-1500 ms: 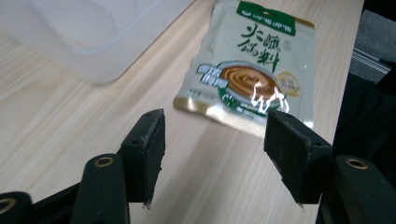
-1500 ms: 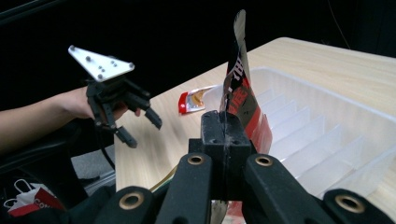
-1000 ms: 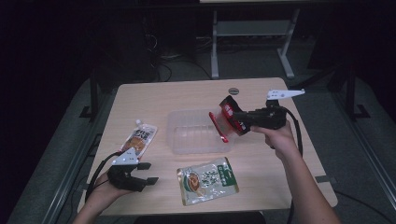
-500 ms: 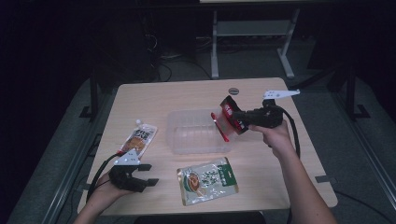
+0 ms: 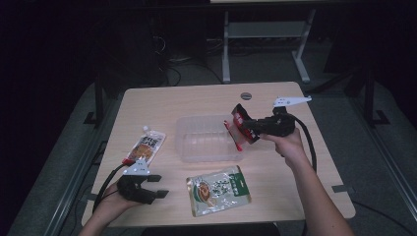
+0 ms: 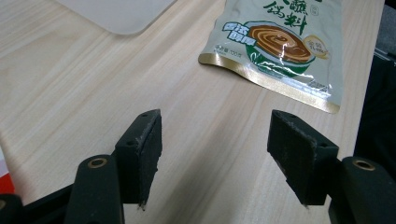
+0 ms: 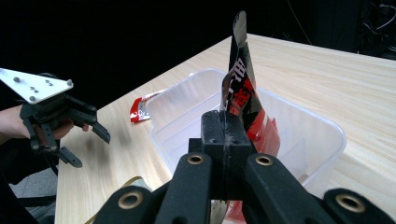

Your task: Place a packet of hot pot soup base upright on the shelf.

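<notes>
My right gripper [image 5: 244,129] is shut on a red and black pouch [image 5: 239,127], [image 7: 240,98], which stands on edge over the right end of the clear plastic bin [image 5: 209,138], [image 7: 308,126]. My left gripper [image 5: 158,186], [image 6: 215,158] rests near the table's front left corner with its jaws open and nothing between them. In the right gripper view the left gripper [image 7: 86,142] shows far off at the left. A green and cream pouch [image 5: 219,189], [image 6: 285,46] lies flat in front of the bin, to the right of the left gripper.
An orange spouted pouch [image 5: 145,147], [image 7: 142,108] lies left of the bin. A round cable port [image 5: 246,95] sits in the wooden table [image 5: 187,103] near its far edge. Behind the table stands a grey metal frame [image 5: 265,34] on a dark floor.
My right gripper has carried the red and black pouch a little to the left, from beside the bin's right end to over it. The left gripper has kept still.
</notes>
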